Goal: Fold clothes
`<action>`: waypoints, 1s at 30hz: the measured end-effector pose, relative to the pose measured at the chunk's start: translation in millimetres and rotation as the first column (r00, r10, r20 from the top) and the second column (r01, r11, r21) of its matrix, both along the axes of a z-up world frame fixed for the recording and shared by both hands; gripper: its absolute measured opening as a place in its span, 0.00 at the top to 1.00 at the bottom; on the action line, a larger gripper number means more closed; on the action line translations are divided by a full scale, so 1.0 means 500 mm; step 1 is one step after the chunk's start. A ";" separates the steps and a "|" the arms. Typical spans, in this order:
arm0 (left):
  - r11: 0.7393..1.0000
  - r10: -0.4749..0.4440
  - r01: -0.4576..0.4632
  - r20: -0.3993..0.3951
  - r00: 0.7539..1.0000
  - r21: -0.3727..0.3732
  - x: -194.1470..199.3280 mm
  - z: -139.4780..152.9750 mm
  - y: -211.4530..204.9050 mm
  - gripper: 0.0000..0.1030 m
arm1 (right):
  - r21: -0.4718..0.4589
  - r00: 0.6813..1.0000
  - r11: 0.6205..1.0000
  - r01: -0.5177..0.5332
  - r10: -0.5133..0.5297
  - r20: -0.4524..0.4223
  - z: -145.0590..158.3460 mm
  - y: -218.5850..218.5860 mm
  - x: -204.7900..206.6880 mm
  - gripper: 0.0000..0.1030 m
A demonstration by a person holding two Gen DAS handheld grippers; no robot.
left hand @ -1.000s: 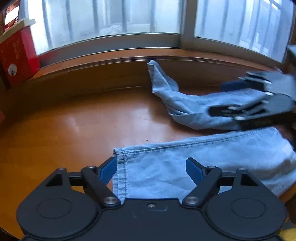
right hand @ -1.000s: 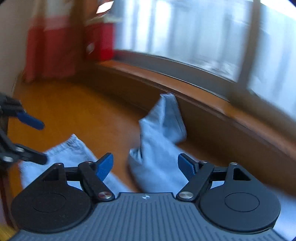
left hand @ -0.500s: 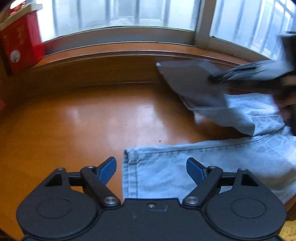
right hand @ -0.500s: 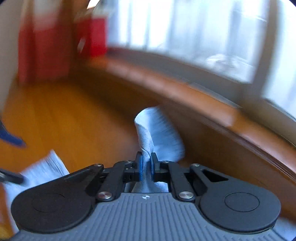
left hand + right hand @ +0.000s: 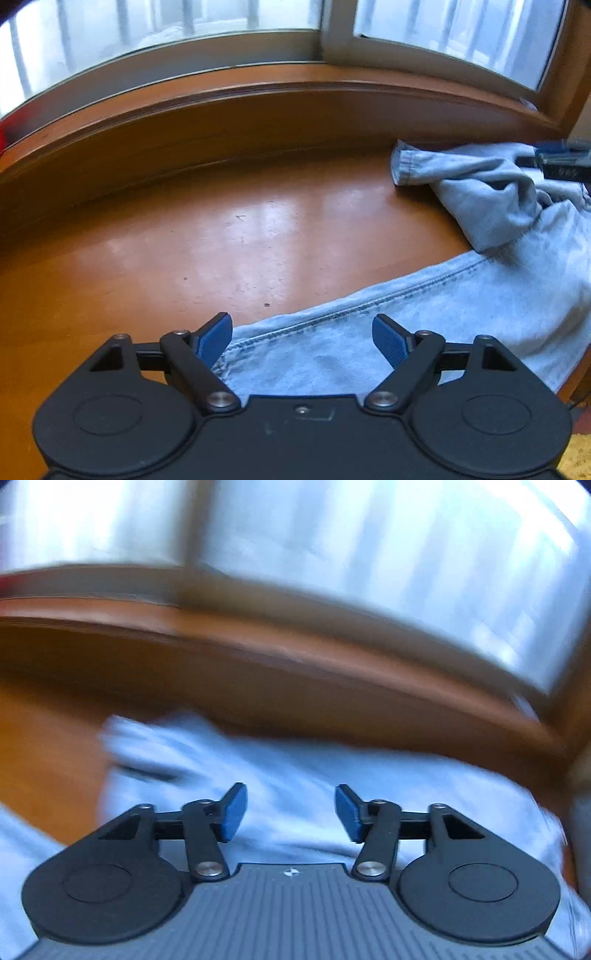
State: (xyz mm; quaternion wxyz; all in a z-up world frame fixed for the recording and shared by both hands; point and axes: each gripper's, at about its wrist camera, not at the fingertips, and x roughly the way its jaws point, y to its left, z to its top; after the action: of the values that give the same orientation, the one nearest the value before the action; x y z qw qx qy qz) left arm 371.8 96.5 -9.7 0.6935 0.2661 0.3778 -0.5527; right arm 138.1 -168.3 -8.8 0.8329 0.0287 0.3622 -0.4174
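Light blue jeans (image 5: pixel 424 314) lie on an orange-brown wooden table (image 5: pixel 221 240). One leg runs flat along the near edge; the other leg (image 5: pixel 480 188) lies bunched at the far right by the sill. My left gripper (image 5: pixel 302 338) is open above the flat leg's hem, its blue pads apart and not touching the cloth. In the blurred right wrist view, my right gripper (image 5: pixel 291 812) hovers over the bunched denim (image 5: pixel 295 768), its jaws opening with nothing pinched between them. Part of the right gripper (image 5: pixel 561 162) shows at the right edge of the left wrist view.
A raised wooden window sill (image 5: pixel 258 96) and frosted window (image 5: pixel 184 22) run along the table's far side. The table's right edge (image 5: pixel 576 376) drops off beside the jeans. A red object is a sliver at the far left.
The right gripper, shut on the far leg half a second ago, carried it to the right, then let go and opened. The left gripper shifted rightward along the near leg, staying open.
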 end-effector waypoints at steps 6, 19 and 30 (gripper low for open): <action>0.999 -0.046 0.046 -0.015 0.999 0.012 -0.009 -0.013 -0.005 0.21 | -0.125 0.896 0.902 -0.413 0.378 -0.233 -0.024 0.080 0.160 0.15; 0.997 0.079 -0.079 -0.068 0.995 -0.006 0.078 -0.032 0.105 0.21 | 0.014 0.927 0.953 -0.302 0.297 -0.231 -0.032 -0.022 0.316 0.90; 0.969 0.246 -0.245 -0.086 0.966 0.018 0.189 -0.058 0.240 0.21 | -0.015 0.793 0.822 -0.570 0.554 0.254 0.046 0.234 0.669 0.89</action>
State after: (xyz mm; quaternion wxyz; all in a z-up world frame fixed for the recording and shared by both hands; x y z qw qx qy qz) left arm 466.4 216.4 -38.6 0.7383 0.1954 0.4400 -0.4724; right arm 472.7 -51.2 14.1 0.9562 -0.0028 0.2607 -0.1328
